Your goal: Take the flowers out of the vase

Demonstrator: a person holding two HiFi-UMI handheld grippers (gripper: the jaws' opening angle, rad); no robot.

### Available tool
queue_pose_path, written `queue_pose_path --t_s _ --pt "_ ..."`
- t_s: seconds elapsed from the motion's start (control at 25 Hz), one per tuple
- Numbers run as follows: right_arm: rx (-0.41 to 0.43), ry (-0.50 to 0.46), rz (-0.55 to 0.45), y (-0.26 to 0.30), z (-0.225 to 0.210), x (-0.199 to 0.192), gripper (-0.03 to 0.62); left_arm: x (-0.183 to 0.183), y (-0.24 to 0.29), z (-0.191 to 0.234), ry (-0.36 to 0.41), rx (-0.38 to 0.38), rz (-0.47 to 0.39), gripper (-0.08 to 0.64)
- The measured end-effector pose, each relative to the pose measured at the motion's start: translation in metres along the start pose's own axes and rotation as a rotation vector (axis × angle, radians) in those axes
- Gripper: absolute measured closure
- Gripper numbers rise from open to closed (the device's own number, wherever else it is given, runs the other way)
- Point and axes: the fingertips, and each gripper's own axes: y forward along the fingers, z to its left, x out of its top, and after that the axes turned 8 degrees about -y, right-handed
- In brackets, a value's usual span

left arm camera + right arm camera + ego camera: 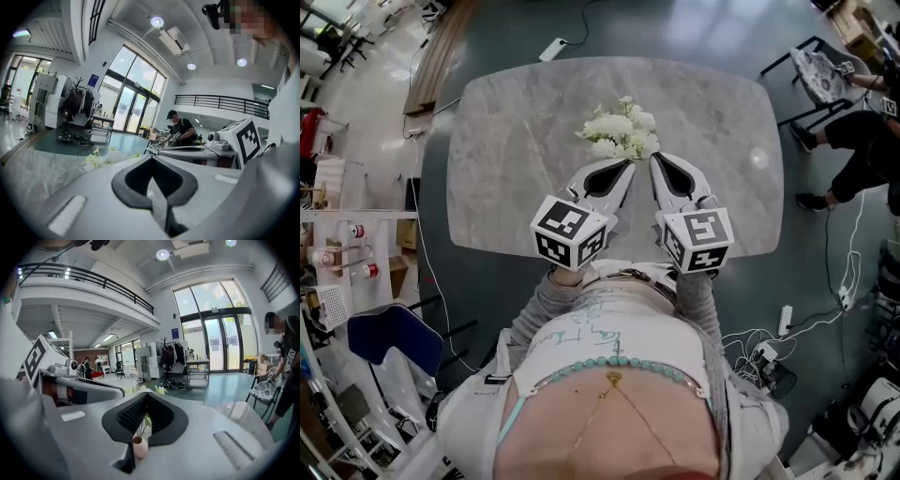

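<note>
Flowers (619, 131) stand in a small pink vase (139, 446) on the marble worktop (506, 169). Left gripper (625, 166) and right gripper (657, 159) sit side by side just beside the blooms. Both sets of fingers are clenched on nothing.

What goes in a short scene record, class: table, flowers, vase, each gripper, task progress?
Table: grey marbled tabletop with rounded corners
Flowers: bunch of white blossoms near the table's middle
Vase: small pale pink rounded vase, green stems standing in it
Left gripper: jaws together, holding nothing, tip close to the blossoms
Right gripper: jaws together, holding nothing, tip close to the blossoms
Task progress: flowers not yet taken out
</note>
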Motion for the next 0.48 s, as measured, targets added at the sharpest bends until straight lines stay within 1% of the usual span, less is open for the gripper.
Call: queue_pose_path --t_s 0.48 --pt "-0.126 0.033 0.023 0.004 0.016 -0.006 0.565 0.003 -0.022 0.024 0.018 -0.082 0.021 0.56"
